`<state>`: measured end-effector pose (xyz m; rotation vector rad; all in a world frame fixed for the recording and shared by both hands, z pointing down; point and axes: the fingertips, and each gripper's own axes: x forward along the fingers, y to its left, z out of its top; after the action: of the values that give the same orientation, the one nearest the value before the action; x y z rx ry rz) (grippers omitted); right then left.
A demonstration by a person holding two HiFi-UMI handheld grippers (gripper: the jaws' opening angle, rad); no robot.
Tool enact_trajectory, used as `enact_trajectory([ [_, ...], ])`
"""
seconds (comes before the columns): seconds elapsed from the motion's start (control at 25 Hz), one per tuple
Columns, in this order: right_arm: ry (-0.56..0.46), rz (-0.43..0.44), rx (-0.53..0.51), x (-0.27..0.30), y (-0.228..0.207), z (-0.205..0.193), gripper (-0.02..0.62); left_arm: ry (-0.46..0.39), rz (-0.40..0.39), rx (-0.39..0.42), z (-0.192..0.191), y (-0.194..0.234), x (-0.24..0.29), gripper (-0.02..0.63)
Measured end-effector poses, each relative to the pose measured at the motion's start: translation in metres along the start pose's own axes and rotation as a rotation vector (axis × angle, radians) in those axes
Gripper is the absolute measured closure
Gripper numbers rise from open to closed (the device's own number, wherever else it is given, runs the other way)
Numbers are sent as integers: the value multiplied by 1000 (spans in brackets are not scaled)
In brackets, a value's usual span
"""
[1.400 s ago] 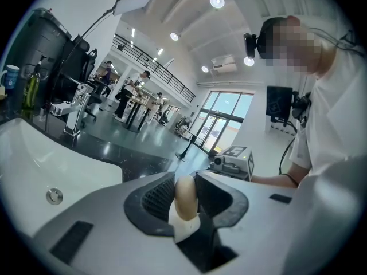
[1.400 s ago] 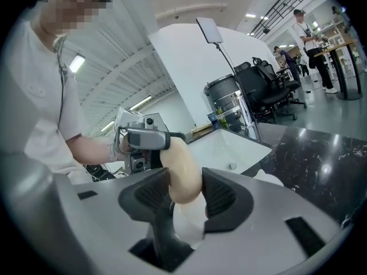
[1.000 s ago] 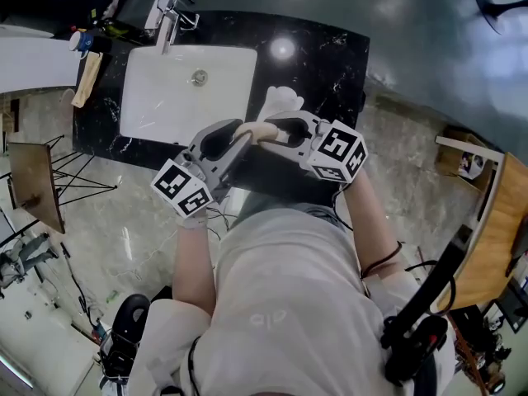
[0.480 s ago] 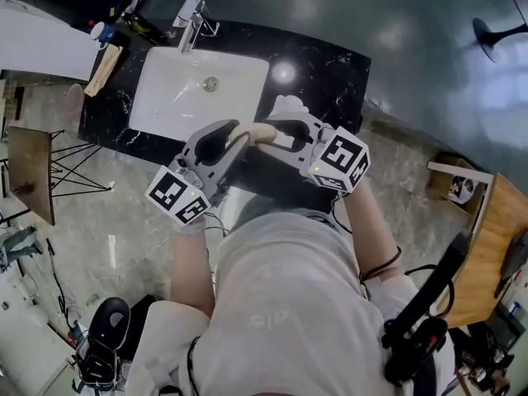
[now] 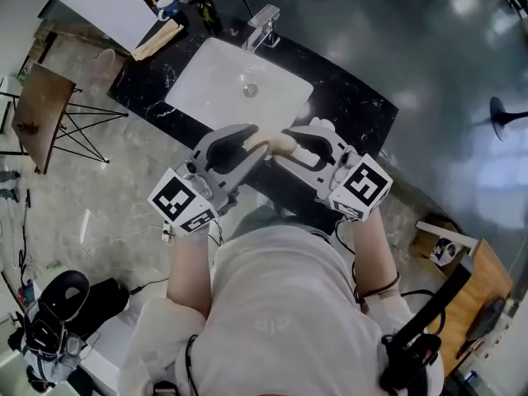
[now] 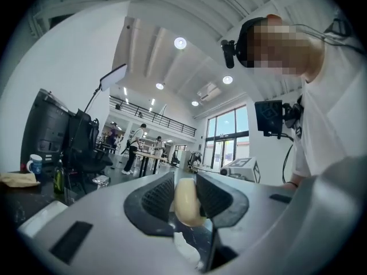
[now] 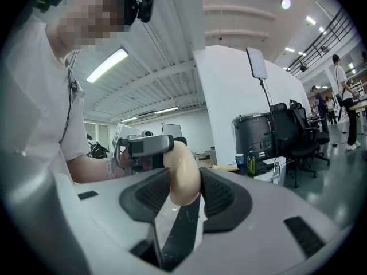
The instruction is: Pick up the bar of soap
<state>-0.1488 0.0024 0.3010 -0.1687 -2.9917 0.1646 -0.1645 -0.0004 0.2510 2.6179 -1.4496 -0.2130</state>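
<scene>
The bar of soap (image 5: 277, 145) is pale cream and oblong, and it hangs in the air in front of the person's chest, above the near edge of the black counter. My left gripper (image 5: 254, 145) is shut on its left end and my right gripper (image 5: 289, 148) on its right end. In the left gripper view the soap (image 6: 188, 204) stands on edge, pressed between the dark ribbed pads (image 6: 157, 198). In the right gripper view the soap (image 7: 183, 177) is likewise pinched, with the left gripper (image 7: 150, 146) clamped on its far end.
Below lie a black marble counter (image 5: 356, 110) with a white sink (image 5: 223, 89) and a chrome faucet (image 5: 264, 21). A cup and a bottle (image 5: 169, 5) stand at the counter's far left. A wooden folding stand (image 5: 37, 110) is on the floor at left.
Both grippers have risen together with the soap held between them, farther above the counter. Their grip on the soap looks the same.
</scene>
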Motion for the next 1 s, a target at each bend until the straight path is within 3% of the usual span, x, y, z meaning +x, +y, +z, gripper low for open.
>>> enact_trajectory([
  [0.32,-34,83,-112,20,45,41,423,-100,68,77,42,-14,-50,489],
  [0.72,-71,154,-110,35,71,53,428,-131,128,95,55,-19,-81,488],
  [1.0,-83,151,-96,34,69,51,430,-126,122,100,54,-19,-78,488],
])
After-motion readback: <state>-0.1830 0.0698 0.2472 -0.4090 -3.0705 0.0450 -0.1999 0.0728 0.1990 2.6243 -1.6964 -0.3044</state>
